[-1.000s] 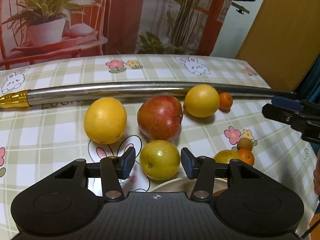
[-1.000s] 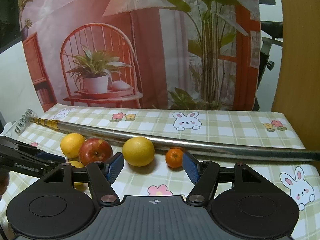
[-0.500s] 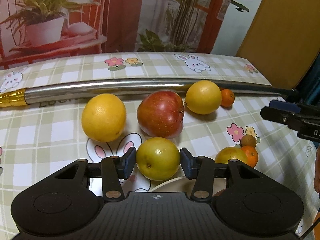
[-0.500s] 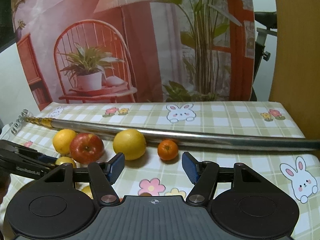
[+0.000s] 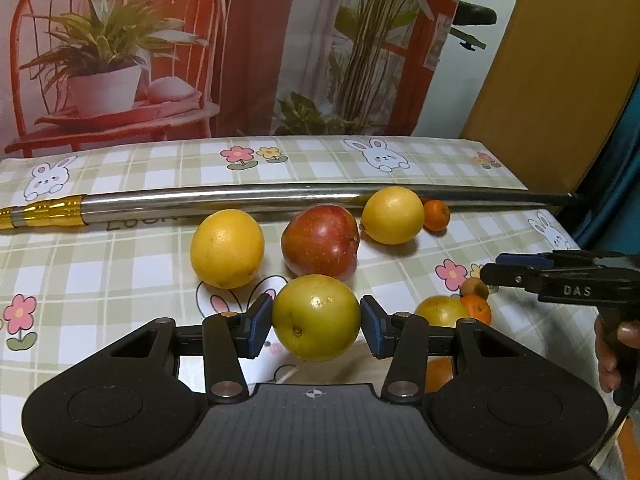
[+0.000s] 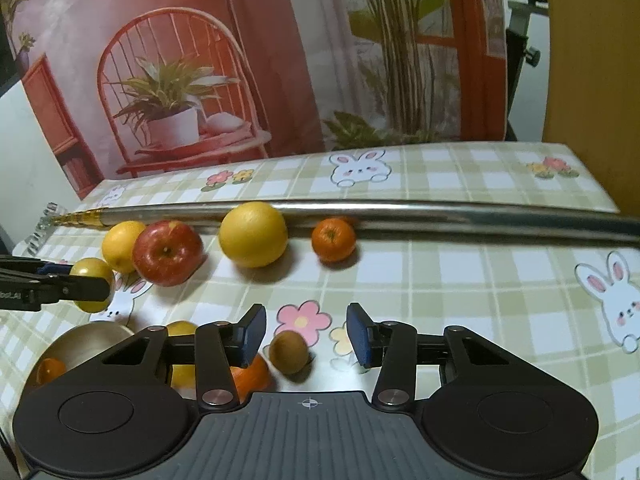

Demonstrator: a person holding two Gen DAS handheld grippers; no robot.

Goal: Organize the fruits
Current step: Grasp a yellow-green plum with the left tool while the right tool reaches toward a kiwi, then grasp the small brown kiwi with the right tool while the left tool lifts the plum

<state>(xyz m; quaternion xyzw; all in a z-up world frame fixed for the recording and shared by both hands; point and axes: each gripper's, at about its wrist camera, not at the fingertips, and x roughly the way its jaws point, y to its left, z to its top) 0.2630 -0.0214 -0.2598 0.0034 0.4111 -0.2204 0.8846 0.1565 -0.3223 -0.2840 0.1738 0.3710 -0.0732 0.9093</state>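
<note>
My left gripper is shut on a yellow-green round fruit, both blue pads pressing its sides, held just above the tablecloth. Beyond it lie a yellow-orange citrus, a red apple, a second yellow citrus and a small mandarin. In the right wrist view my right gripper is low over the cloth, its jaws closing. A small brown fruit lies between them, nearer the left pad, with neither pad touching it. An orange mandarin and a yellow fruit lie just left of it.
A long steel pole with a gold end lies across the table behind the fruit. A gold-coloured bowl with an orange fruit in it sits at the near left. A hand holds the right gripper at the table's right edge.
The left pads closed on the yellow-green fruit and raised it slightly. The right gripper sank toward the cloth, and its jaws narrowed around the small brown fruit.
</note>
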